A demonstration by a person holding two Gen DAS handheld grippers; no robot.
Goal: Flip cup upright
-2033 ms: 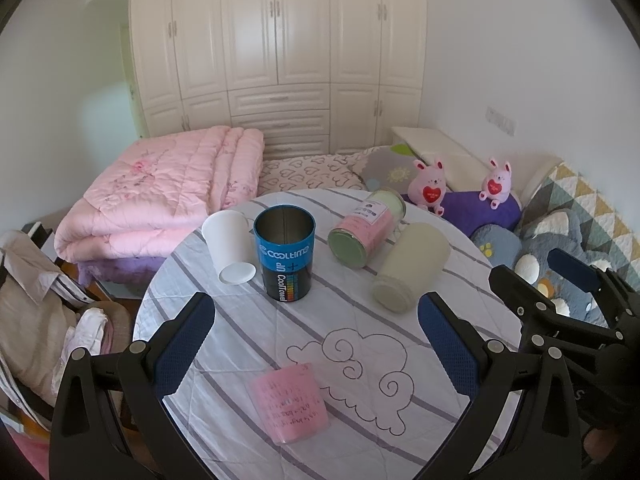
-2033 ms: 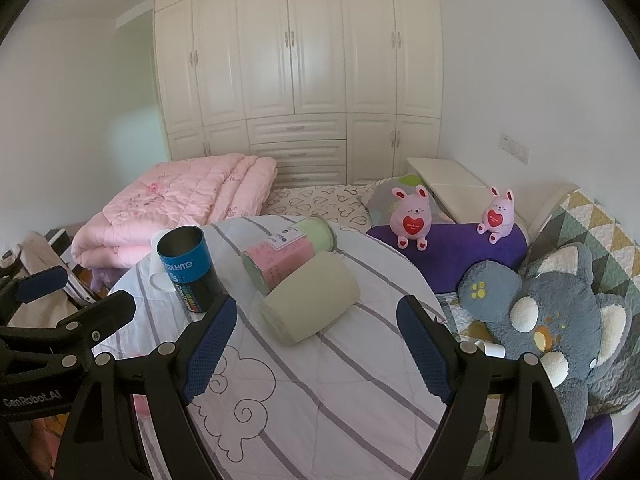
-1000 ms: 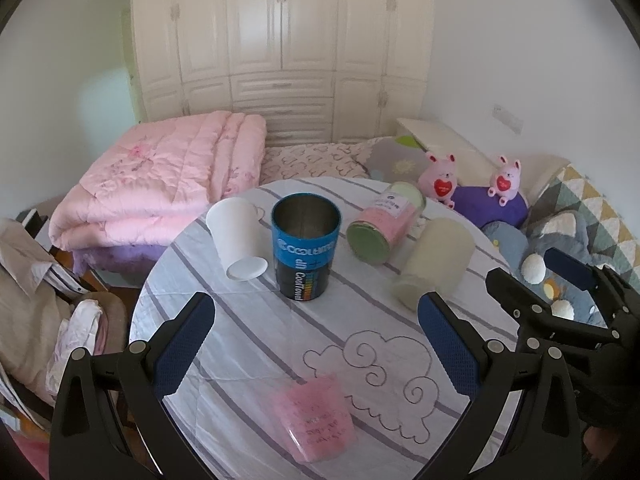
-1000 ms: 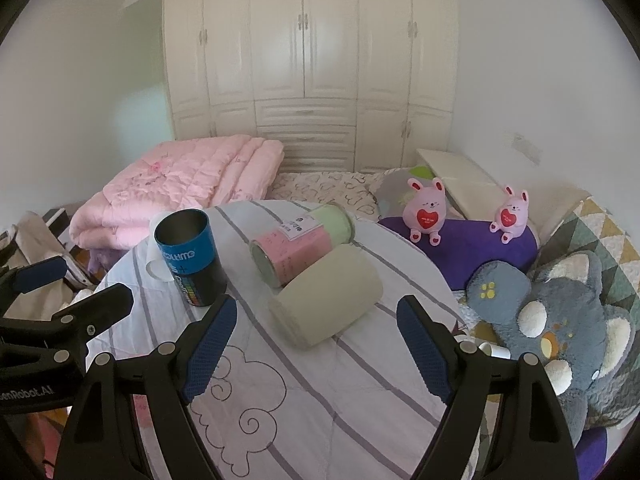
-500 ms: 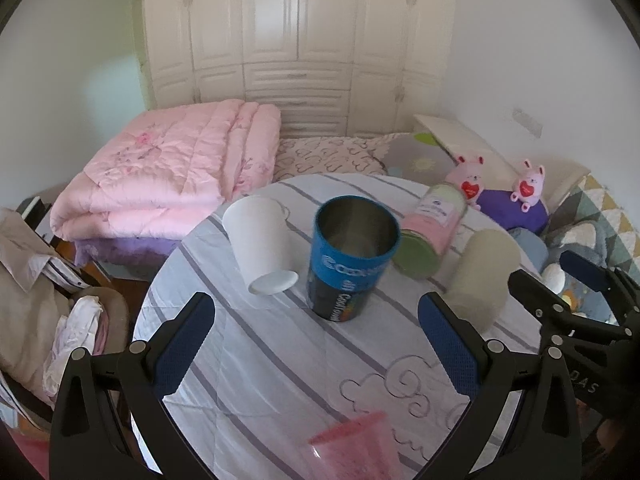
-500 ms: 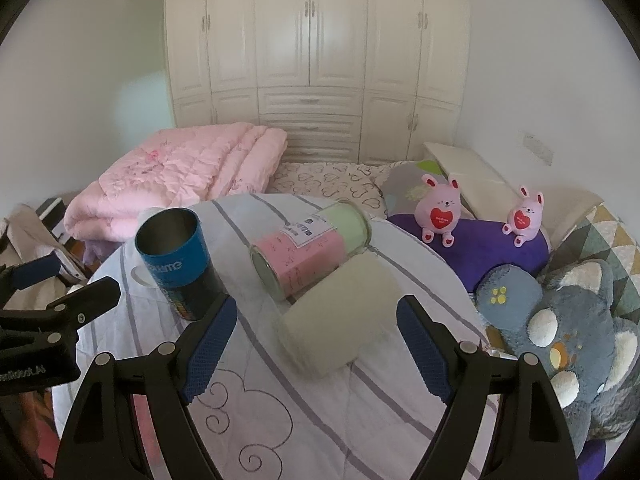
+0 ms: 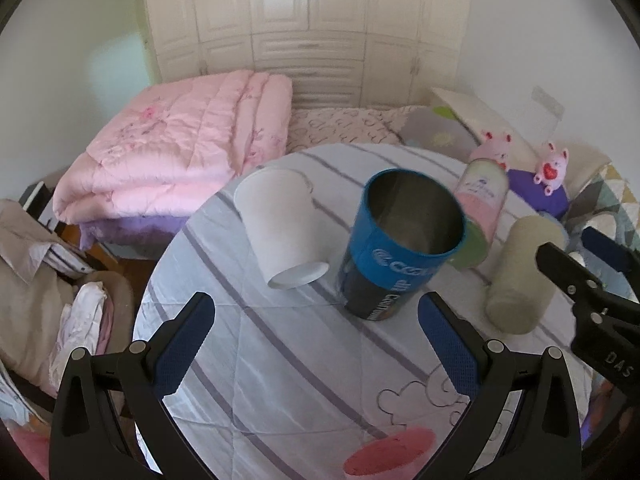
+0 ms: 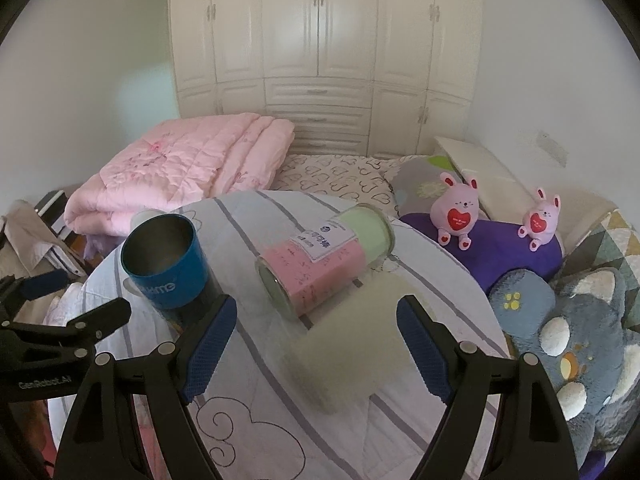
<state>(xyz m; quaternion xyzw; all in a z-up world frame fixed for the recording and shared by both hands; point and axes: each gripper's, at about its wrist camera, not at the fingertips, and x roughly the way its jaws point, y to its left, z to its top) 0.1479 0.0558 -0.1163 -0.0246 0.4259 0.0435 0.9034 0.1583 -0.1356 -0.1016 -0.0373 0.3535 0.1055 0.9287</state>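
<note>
Hovering over the round counter [image 8: 420, 264], the right claw [image 8: 316, 344] has its blue-padded fingers [image 8: 208, 340] spread wide and empty, with the pale green cup [image 8: 352, 340] lying on its side between and just ahead of them, its open mouth toward the camera and its image blurred. The left claw [image 7: 316, 344] is likewise spread apart and holds nothing; it faces the blue metal tumbler [image 7: 400, 248], which already stands upright, and the white paper cup [image 7: 280, 224], which rests mouth-down beside it.

Beyond the green cup, just beside it, a pink-and-green canister [image 8: 324, 256] also lies on its side. At the near edge of the left view a pink plastic cup [image 7: 388, 452] is partly cut off.

The green cup looks like light, matte plastic: stiff enough to pinch across the body, probably not slippery, but free to roll on the quilted striped cloth. Taking it across the middle of its wall, fingers on opposite sides, seems the safest hold before tipping it onto its base. A squeeze near the open rim could flex it or let it squirt out.
</note>
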